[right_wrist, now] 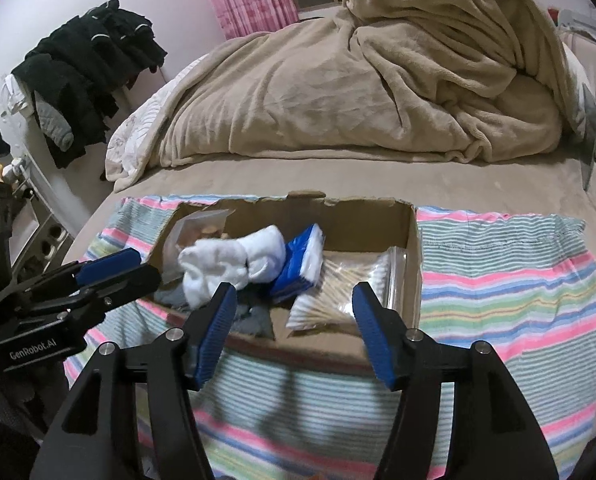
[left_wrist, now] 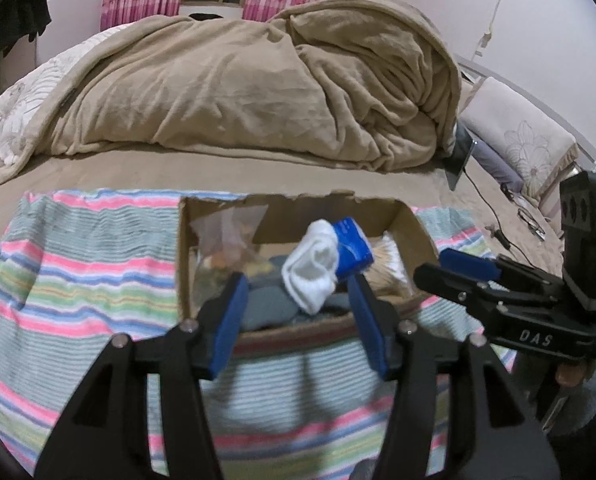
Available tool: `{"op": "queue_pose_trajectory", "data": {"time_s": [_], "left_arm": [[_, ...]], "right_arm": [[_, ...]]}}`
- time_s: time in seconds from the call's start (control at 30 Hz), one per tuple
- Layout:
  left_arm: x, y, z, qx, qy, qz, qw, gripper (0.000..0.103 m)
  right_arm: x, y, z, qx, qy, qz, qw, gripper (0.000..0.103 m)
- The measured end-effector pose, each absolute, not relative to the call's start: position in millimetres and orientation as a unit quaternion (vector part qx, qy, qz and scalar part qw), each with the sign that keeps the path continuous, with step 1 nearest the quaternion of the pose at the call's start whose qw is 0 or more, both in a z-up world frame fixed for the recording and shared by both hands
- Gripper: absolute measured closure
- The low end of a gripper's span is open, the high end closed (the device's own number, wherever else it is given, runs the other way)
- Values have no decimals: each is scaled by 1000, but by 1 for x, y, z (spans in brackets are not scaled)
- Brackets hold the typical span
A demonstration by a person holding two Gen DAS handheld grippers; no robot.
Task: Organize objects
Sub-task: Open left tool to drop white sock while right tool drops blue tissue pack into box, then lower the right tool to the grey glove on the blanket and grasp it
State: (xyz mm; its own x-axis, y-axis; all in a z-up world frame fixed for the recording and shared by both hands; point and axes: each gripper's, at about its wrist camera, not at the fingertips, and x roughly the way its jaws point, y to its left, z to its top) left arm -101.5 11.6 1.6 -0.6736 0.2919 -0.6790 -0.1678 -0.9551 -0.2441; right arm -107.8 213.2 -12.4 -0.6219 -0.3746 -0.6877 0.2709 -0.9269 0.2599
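Right wrist: white sock point(right_wrist: 233, 266) atop cardboard box point(right_wrist: 414, 240).

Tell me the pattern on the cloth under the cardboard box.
The cloth has pink, green, blue and white horizontal stripes; it shows best in the right wrist view, beside the cardboard box.

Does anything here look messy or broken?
Yes: the cardboard box's back rim is torn and ragged. The white sock and blue tissue pack lie heaped crookedly on top, not flat.

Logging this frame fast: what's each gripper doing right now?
Left gripper: open, holding nothing, in front of the cardboard box.
Right gripper: open, holding nothing, near the white sock.
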Motion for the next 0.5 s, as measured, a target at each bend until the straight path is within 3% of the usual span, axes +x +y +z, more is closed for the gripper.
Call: {"op": "queue_pose_trajectory", "data": {"time_s": [0.43,0.5], "left_arm": [[-55,-1,2,-388,-87,909,127,48],[-47,-3,0,-392,-90,907,126,41]], "right_arm": [[-64,200,-8,401,-54,-895,185,39],[-56,196,-11,406,-49,-893,188,39]]}}
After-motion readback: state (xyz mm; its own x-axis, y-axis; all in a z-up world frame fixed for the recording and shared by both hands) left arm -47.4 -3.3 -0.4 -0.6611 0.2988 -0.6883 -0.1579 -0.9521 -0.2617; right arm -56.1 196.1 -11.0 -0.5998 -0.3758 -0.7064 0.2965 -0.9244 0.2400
